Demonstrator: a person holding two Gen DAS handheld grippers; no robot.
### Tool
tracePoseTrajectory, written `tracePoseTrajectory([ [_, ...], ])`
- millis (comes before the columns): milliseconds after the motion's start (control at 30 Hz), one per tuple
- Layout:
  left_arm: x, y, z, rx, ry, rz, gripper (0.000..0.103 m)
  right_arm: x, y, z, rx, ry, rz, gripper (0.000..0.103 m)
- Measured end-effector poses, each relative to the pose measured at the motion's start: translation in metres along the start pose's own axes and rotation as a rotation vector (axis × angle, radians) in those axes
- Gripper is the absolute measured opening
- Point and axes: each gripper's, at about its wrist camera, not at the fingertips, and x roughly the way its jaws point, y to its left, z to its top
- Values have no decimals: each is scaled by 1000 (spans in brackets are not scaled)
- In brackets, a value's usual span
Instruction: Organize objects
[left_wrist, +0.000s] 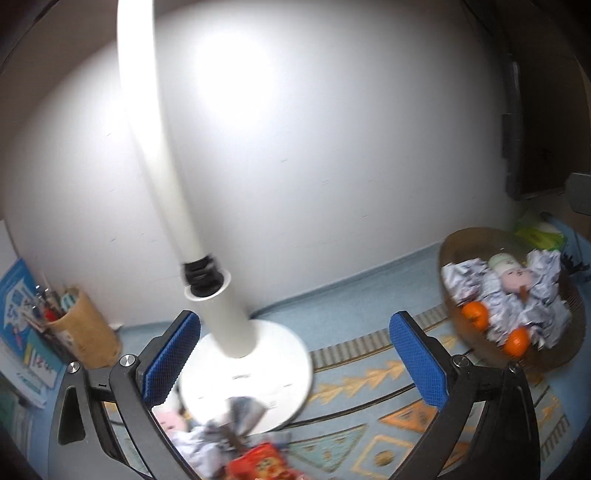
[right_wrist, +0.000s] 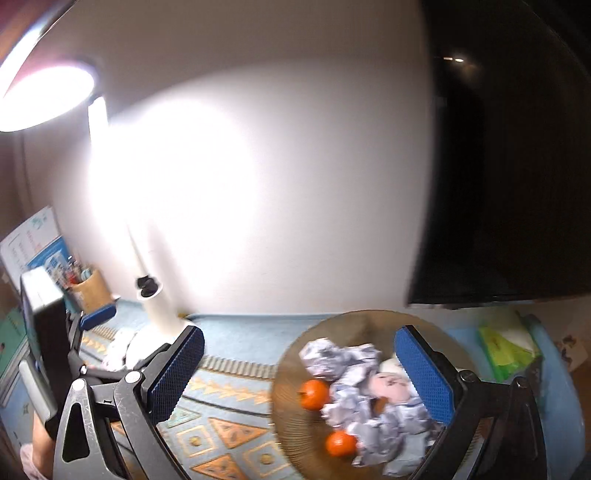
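Far left on the patterned cloth (left_wrist: 369, 417): a tan cup of pens (left_wrist: 86, 328) beside leaning booklets (left_wrist: 16, 295). Next, the white lamp (left_wrist: 243, 373), its round base framed between the blue pads of the left gripper (left_wrist: 295, 365), jaws spread wide and gripping nothing; just below them, near the bottom edge, blurred crumpled paper (left_wrist: 236, 413) and a red packet (left_wrist: 258, 463). Further right, the right gripper (right_wrist: 299, 376), likewise released and empty, poised over the brown bowl (right_wrist: 332, 325). Inside the bowl: crumpled paper balls (right_wrist: 354, 373), two oranges (right_wrist: 313, 394) and a small doll (right_wrist: 389, 384). Beyond the bowl, a green packet (right_wrist: 506, 347).
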Motion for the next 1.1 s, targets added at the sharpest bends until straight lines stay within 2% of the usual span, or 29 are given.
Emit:
tracePoseTrajectory([
  [67, 10, 50, -16, -78, 69, 51, 103, 16, 41, -12, -62, 57, 96, 103],
  [133, 20, 101, -36, -185, 143, 61, 103, 38, 83, -32, -123, 136, 181, 103],
  [167, 40, 112, -49, -234, 176, 54, 103, 52, 104, -45, -150, 184, 205, 103],
  [233, 62, 134, -69, -297, 243, 11, 103, 80, 142, -75, -214, 280, 215, 103],
  [367, 93, 140, -89, -326, 280, 23, 103, 119, 182, -127, -313, 368, 173, 103],
  [467, 111, 131, -97, -300, 314, 38, 103, 129, 189, -140, -319, 389, 162, 103],
  [600, 114, 143, -104, -380, 323, 4, 103, 131, 189, -147, -311, 374, 147, 103],
  [633, 116, 148, -107, -398, 332, 18, 103, 131, 187, -148, -298, 368, 152, 103],
  [767, 121, 141, -105, -334, 363, 74, 103, 135, 176, -150, -207, 375, 190, 103],
  [1100, 115, 131, -100, -318, 378, 98, 103, 129, 173, -153, -213, 375, 185, 103],
])
